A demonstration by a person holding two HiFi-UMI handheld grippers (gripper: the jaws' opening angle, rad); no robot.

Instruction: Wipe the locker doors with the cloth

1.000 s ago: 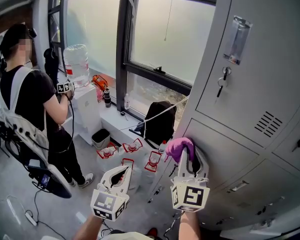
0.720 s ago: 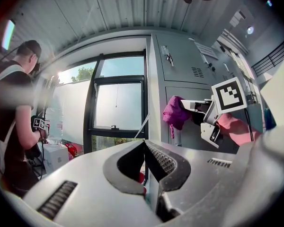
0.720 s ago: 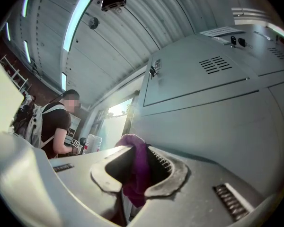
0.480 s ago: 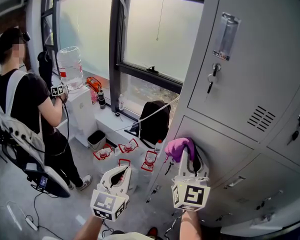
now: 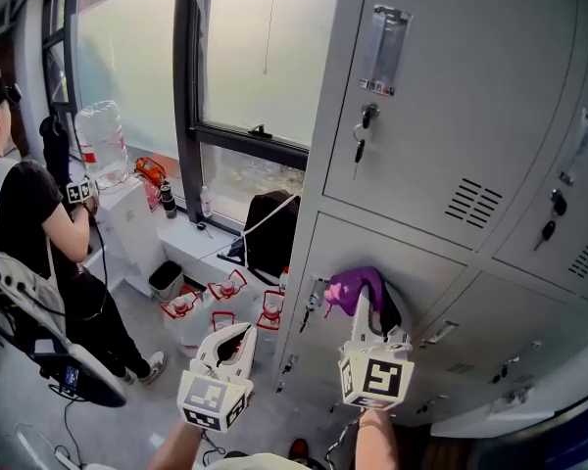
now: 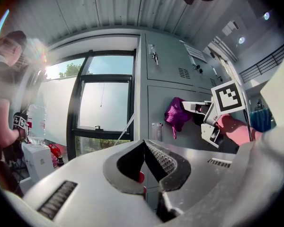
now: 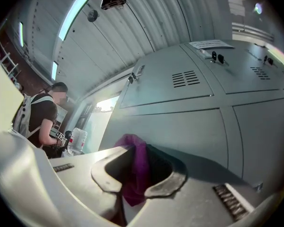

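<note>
- R hand-held gripper (image 5: pixel 363 300) (image 7: pixel 139 150): jaws clamped on purple cloth (image 5: pixel 353 284) (image 7: pixel 137 174), which bunches out past the tips.
- Cloth sits against the grey locker door (image 5: pixel 412 262) in the middle row, near its left edge, below the upper door w/ keys (image 5: pixel 363 137) hanging in its lock.
- L hand-held gripper (image 5: pixel 241 333) (image 6: pixel 144 144): tips together, nothing held; it sits low and left of the R one, apart from the lockers.
- Bkgd: a person (image 5: pixel 29 223) stands by the window (image 5: pixel 255 57), left of the lockers, next to a water bottle (image 5: pixel 100 143).
</note>
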